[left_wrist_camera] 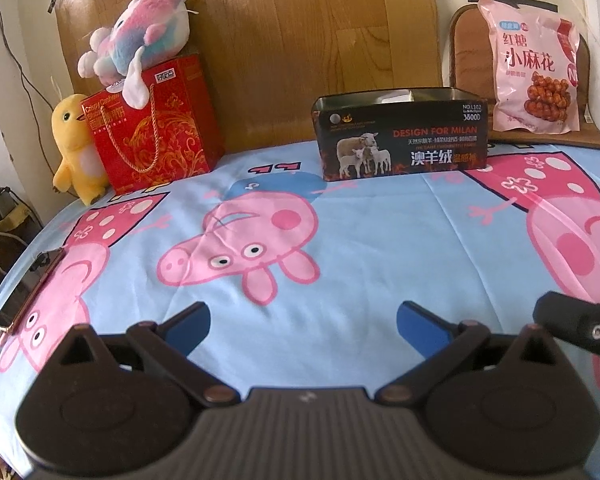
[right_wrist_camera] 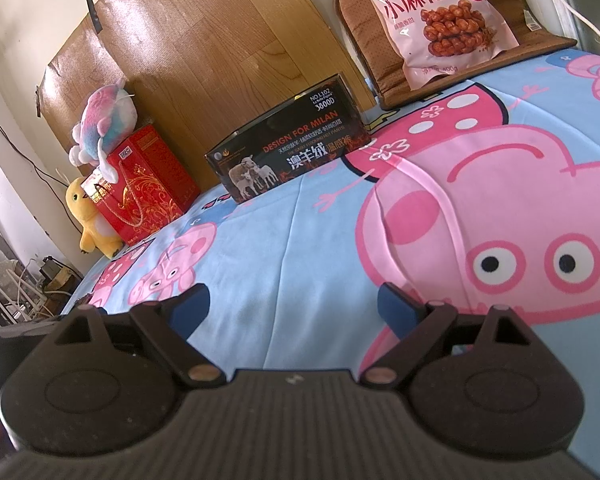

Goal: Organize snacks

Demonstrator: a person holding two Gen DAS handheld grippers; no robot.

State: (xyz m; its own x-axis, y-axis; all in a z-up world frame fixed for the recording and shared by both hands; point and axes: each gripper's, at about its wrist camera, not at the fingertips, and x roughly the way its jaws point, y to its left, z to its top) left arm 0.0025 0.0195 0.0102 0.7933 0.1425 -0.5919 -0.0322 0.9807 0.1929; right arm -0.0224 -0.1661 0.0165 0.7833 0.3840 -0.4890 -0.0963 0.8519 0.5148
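Observation:
A pink snack bag (left_wrist_camera: 534, 68) (right_wrist_camera: 432, 20) printed with fried dough twists leans upright on a brown cushion at the far right. A black open-topped tin (left_wrist_camera: 400, 136) (right_wrist_camera: 292, 152) with sheep on its side stands at the far middle of the bed. My left gripper (left_wrist_camera: 303, 326) hovers open over the cartoon sheet, well short of the tin, with nothing between its blue pads. My right gripper (right_wrist_camera: 294, 308) is likewise open and empty above the sheet, far from the bag. A black part of the right gripper (left_wrist_camera: 576, 326) shows at the left wrist view's right edge.
A red gift bag (left_wrist_camera: 156, 124) (right_wrist_camera: 144, 192) stands at the far left with a pastel plush (left_wrist_camera: 140, 40) (right_wrist_camera: 102, 120) on top and a yellow plush (left_wrist_camera: 78, 152) (right_wrist_camera: 90, 220) beside it. A phone (left_wrist_camera: 24, 292) lies at the sheet's left edge. A wooden headboard (left_wrist_camera: 300, 40) rises behind.

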